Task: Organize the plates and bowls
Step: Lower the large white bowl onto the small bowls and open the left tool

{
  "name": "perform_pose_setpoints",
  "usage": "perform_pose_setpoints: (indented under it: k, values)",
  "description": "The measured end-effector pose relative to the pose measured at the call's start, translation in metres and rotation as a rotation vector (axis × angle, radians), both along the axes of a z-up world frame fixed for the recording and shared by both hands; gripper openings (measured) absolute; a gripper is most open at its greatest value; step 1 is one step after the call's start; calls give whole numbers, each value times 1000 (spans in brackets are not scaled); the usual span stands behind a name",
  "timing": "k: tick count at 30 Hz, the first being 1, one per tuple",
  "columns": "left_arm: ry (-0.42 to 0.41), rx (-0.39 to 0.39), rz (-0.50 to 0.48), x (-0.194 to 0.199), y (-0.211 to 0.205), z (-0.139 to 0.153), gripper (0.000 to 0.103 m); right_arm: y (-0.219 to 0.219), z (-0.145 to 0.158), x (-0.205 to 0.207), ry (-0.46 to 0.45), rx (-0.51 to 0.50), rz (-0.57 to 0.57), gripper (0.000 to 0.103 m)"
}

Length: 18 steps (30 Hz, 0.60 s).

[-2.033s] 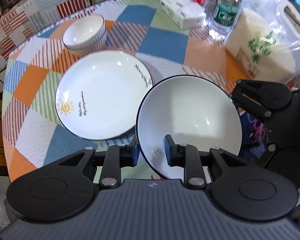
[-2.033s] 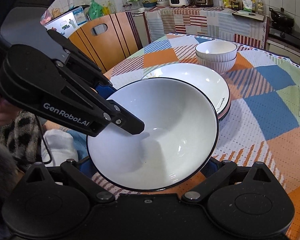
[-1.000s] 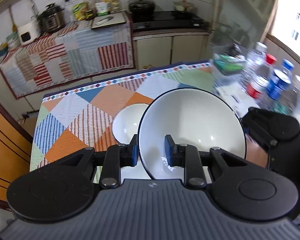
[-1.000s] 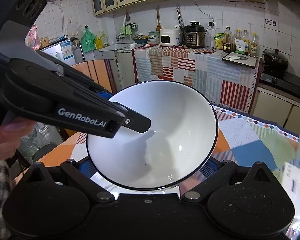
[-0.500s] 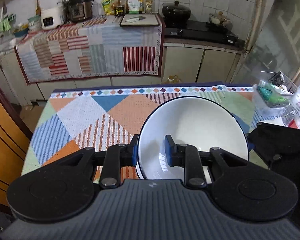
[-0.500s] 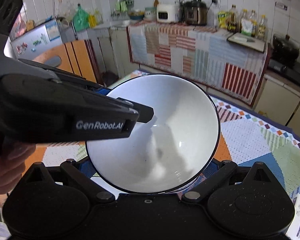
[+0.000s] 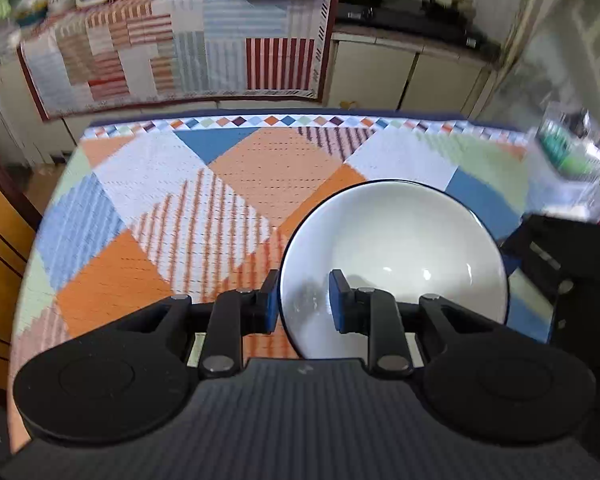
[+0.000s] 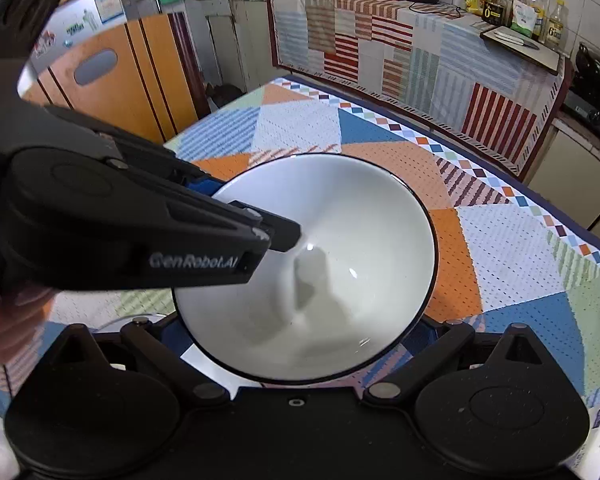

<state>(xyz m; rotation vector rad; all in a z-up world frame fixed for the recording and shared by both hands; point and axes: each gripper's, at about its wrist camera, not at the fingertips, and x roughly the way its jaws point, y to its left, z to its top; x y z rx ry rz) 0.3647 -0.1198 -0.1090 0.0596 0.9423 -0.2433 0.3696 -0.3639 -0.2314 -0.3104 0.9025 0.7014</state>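
tabletop [image 7: 228, 184] under a patchwork cloth of orange, blue, white and green. left: orange wooden panel [image 8: 132, 80]; beyond: counter draped in striped cloth [image 7: 180, 48], cookers and bottles on top. left tool [image 7: 304, 300]: blue pads narrowly apart, clamped on the near rim of the white bowl [image 7: 396, 256], one pad inside, one outside. bowl is over the tabletop's right part; contact underneath cannot be told. right tool [image 8: 296, 328]: fingers wide apart, flanking the bowl's sides; grip cannot be told.
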Motion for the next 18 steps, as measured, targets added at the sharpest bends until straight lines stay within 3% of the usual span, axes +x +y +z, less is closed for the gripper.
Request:
perform_pose_setpoints:
  k: [4,8,12,18]
  values:
    - [-24,63,0,-1,-10,-6,23,4,-5,2,-36,-45,-12,101]
    - [21,17,28,4,-5,-10,20,6,-10,2,-79,-91,-15,101]
    - [3,30,52,-1,-4,-12,20,6,-13,-3,-117,-113,-6,101]
    - [-28,3,27,-22,12,6,21,-21,3,-24,-124,51,-45,101]
